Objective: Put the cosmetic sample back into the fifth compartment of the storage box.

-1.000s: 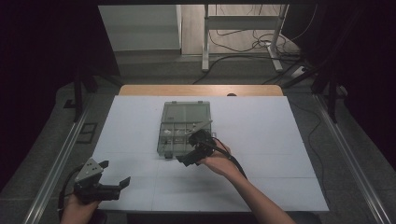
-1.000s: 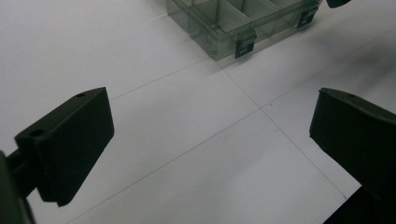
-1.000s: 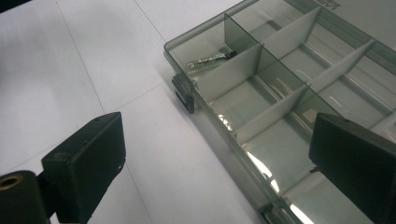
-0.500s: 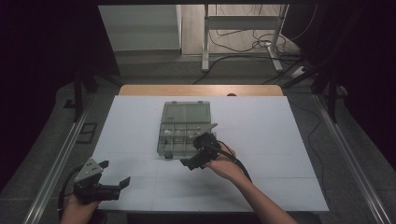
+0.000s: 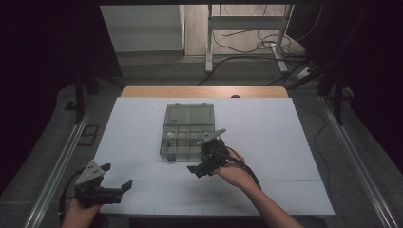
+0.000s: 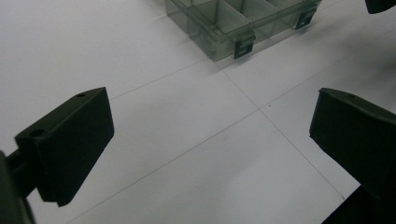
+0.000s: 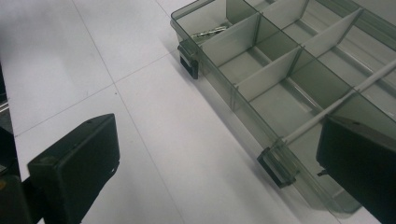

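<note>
A clear grey compartment box [image 5: 186,132] lies in the middle of the white table with its lid folded back. My right gripper [image 5: 200,162] hovers at its near right corner, open and empty. In the right gripper view the box [image 7: 280,74] fills the upper right beyond my right gripper [image 7: 219,149], and small metal parts [image 7: 208,31] lie in its corner compartment. Two latches [image 7: 189,60] sit on the near wall. My left gripper [image 5: 116,175] is at the near left of the table, open and empty. In the left gripper view, my left gripper [image 6: 210,116] points toward the box [image 6: 243,23].
The white table top [image 5: 285,142] is marked with thin seam lines. Metal rails [image 5: 57,166] run along both sides. A wooden strip [image 5: 204,91] borders the far edge. Cables and a frame stand on the floor beyond.
My right gripper has drawn back a little from the box, toward the near right. The left gripper has stayed in place.
</note>
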Motion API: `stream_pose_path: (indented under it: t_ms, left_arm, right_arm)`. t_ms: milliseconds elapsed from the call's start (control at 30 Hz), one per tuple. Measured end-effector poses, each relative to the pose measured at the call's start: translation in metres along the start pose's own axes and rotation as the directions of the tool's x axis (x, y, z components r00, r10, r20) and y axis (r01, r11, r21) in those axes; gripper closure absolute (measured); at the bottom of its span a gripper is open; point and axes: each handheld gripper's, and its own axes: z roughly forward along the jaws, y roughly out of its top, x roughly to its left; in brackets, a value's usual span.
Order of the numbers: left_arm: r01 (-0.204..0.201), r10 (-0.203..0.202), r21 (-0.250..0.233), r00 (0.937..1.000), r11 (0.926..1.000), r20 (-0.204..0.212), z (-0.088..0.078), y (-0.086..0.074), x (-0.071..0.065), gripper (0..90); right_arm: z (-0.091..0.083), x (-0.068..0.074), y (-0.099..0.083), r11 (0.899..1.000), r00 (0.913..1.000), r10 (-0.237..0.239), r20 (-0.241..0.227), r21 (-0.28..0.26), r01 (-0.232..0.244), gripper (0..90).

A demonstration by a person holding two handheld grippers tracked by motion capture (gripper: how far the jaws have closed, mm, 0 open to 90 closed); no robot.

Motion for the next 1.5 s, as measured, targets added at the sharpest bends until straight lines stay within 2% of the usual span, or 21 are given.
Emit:
stream_pose_path:
  t_ms: [133,333,833,1500]
  left_arm:
    - [0.000,0.000,0.000,1.0000,1.0000,0.000,0.000,0.000,0.000,0.4]
    - [0.000,0.000,0.000,1.0000,1.0000,0.000,0.000,0.000,0.000,0.4]
    - [-0.001,0.001,0.002,1.0000,1.0000,-0.001,0.000,0.000,0.000,0.4]
    - [0.002,-0.002,0.001,1.0000,1.0000,-0.002,0.000,0.000,0.000,0.4]
  right_arm:
    - [-0.005,0.000,-0.002,1.000,1.0000,-0.007,0.004,-0.003,0.007,0.0]
    - [-0.011,0.000,-0.006,1.000,0.9999,0.012,0.012,-0.014,-0.012,0.0]
    - [-0.031,-0.002,-0.017,0.999,0.9995,0.019,0.024,-0.041,-0.018,0.2]
    - [-0.056,-0.009,-0.045,0.998,0.9948,0.046,0.091,-0.050,-0.041,0.4]
